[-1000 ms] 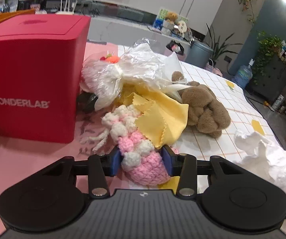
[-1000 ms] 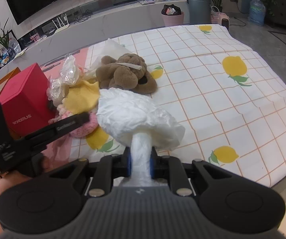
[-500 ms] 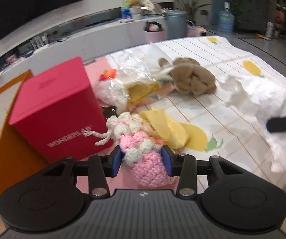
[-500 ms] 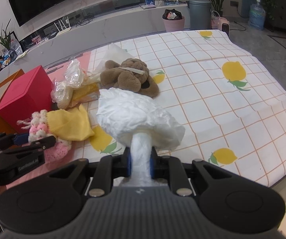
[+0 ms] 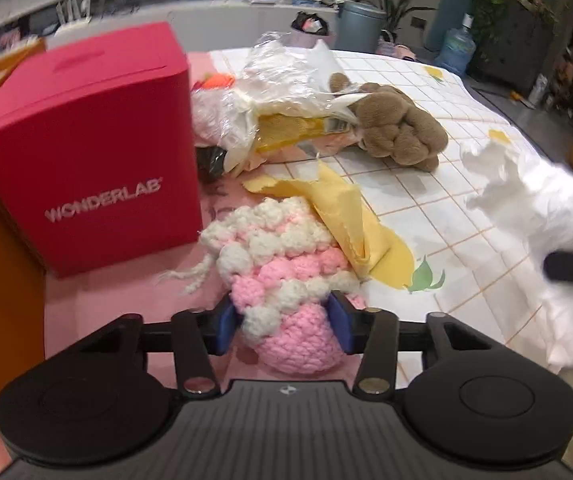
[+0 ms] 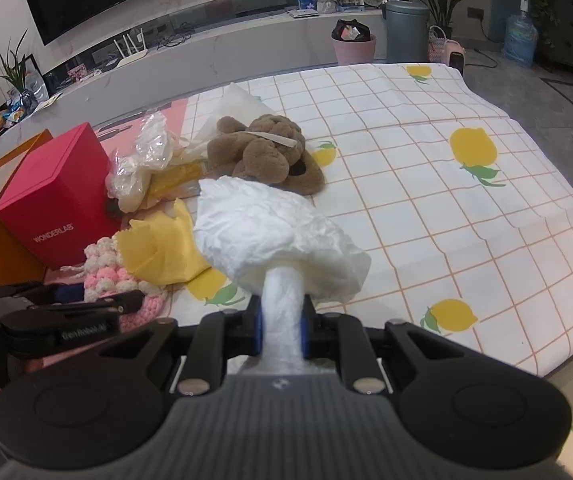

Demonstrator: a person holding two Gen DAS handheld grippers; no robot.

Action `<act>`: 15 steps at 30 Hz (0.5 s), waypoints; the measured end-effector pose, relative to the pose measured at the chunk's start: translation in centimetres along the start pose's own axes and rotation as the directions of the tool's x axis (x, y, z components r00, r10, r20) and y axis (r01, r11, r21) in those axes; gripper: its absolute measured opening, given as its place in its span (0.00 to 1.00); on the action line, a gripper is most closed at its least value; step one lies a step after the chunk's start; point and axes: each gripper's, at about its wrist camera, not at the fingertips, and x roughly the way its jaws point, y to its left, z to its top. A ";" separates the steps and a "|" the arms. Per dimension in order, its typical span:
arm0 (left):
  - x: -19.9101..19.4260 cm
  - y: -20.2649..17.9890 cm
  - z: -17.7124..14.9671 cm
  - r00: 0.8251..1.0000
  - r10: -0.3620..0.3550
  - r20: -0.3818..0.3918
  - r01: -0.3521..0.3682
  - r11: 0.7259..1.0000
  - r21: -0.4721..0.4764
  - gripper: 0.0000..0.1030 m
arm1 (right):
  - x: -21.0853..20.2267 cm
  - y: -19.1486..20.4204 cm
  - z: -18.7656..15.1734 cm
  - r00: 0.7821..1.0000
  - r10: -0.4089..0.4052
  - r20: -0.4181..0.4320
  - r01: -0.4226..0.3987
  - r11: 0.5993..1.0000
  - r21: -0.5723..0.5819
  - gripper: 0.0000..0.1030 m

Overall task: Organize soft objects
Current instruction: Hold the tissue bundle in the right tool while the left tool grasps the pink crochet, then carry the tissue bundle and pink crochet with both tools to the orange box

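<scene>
The big bench (image 6: 426, 184) wears a white cloth with orange squares and yellow lemons. On its left end stands a tall red cardboard box (image 5: 82, 152) with white letters. Next to the box is a pile: a crinkly clear plastic bag (image 5: 282, 80), a soft brown plush toy (image 5: 398, 128) and a floppy yellow cloth (image 5: 342, 208).

The right tool (image 6: 282, 326) is pinched tight on the neck of a puffy white paper wad (image 6: 266, 228) and holds it up over the bench, close to the near edge. It has not moved in the last second.

The left tool (image 5: 284, 320) is closed on a pink and white knitted yarn toy (image 5: 282, 276), squeezing its round pink end. A second ago the yarn toy sat under the yellow cloth in the pile. Now it has been pulled out toward the near edge, and the yellow cloth has slid off and leans against its side. The box looks a bit farther off too.

So I think two soft things are now picked out of the pile, and each needs a tidy spot next.
</scene>
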 end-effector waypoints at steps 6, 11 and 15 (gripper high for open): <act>-1.4 -0.9 0.1 0.997 0.050 0.051 -0.052 0.998 0.040 0.38 | 0.0 -0.1 0.0 1.000 0.000 0.003 0.000 1.000 0.004 0.14; -2.8 -1.0 0.5 0.994 0.066 0.087 -0.070 0.997 0.042 0.38 | -0.5 0.0 -0.1 1.000 0.003 0.013 -0.003 1.000 0.000 0.14; -4.8 -1.2 1.0 0.986 0.085 0.143 -0.092 0.995 0.046 0.38 | -0.8 0.0 -0.2 1.000 0.006 0.016 -0.006 1.000 0.008 0.14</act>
